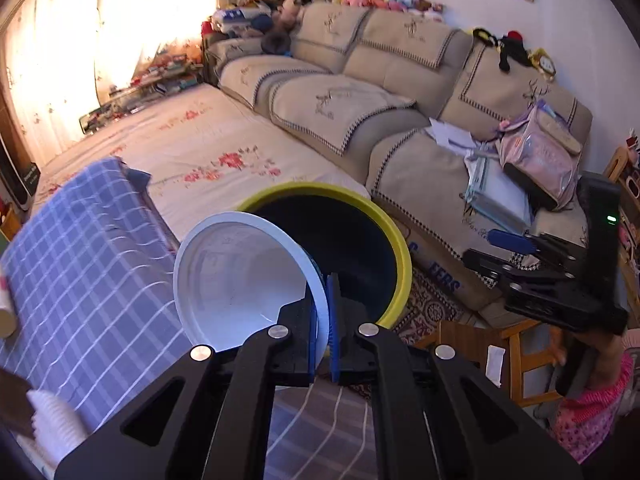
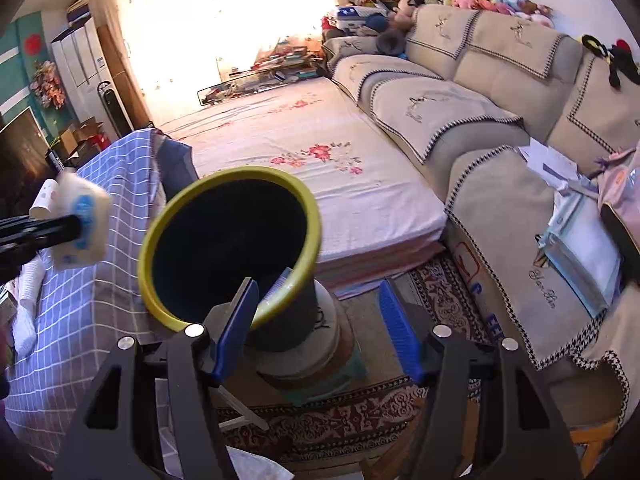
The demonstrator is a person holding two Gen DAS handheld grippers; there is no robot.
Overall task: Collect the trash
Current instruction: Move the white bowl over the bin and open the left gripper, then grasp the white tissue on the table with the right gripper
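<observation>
The left tool (image 1: 323,320) is clamped shut on the rim of a white cup (image 1: 240,280), pinched by one thin wall with the open mouth turned toward the camera. Just beyond the cup, and partly hidden by it, stands the bin (image 1: 396,248), a dark tub with a yellow rim. In the right wrist view the cup is seen blurred, well to the left of the bin's mouth, so it is judged not yet to be above the opening.

The right tool (image 2: 316,312) holds nothing; its jaws are apart, and the bin's (image 2: 228,240) near rim lies between its pads without being pressed.

Several risks are judged from here. The cup is gripped only at the edge, so it could be swung loose or crushed by a fast move. If it is released early, it would be dropped on the checked cloth (image 1: 92,248) or the rug (image 2: 352,412). The bin is perched on a stack of round things on a stool (image 2: 316,356), and a knock from either tool at the rim could tip it.
</observation>
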